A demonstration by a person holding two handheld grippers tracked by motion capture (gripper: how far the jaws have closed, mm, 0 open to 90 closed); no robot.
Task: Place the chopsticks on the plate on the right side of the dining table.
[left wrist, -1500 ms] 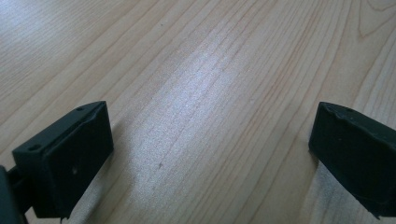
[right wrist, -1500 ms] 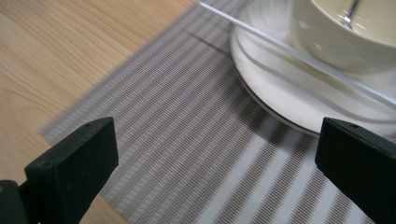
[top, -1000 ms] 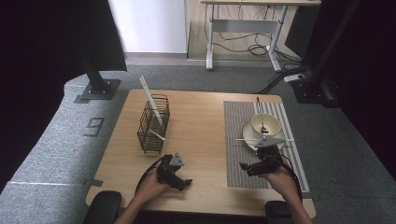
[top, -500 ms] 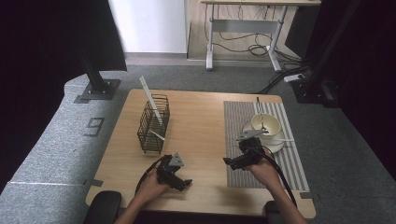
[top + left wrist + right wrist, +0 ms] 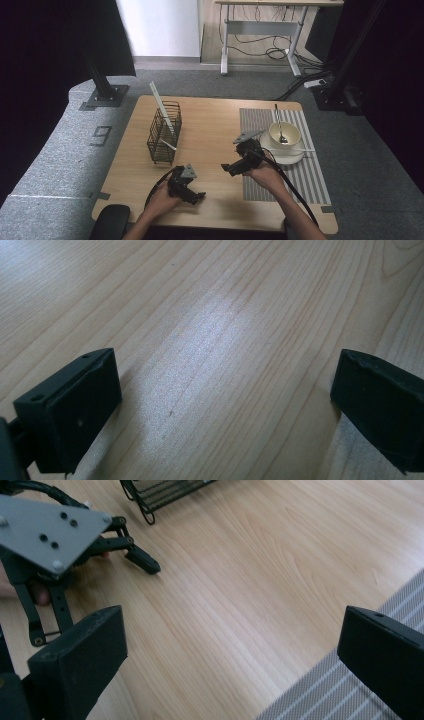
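Note:
My left gripper [image 5: 196,196] rests low near the table's front edge, held in a hand, jaws pointing right. In the left gripper view its jaws [image 5: 225,405] stand wide open over bare wood. My right gripper [image 5: 229,168] hovers at the left edge of the striped placemat [image 5: 310,175], jaws pointing left toward the left gripper. Its jaws [image 5: 230,655] are open with nothing between them. A cream bowl [image 5: 285,135] holding a spoon [image 5: 279,125] sits on a white saucer [image 5: 280,156] on the placemat.
A black wire basket [image 5: 161,137] stands at the table's left with a white flat stick [image 5: 161,106] leaning out of it. The right gripper view shows the basket's foot [image 5: 160,495] and the left gripper's grey plate [image 5: 47,527]. Bare wood [image 5: 215,125] lies between basket and placemat.
My right gripper has moved left, from over the placemat by the saucer to the placemat's left edge. The left gripper has stayed in place.

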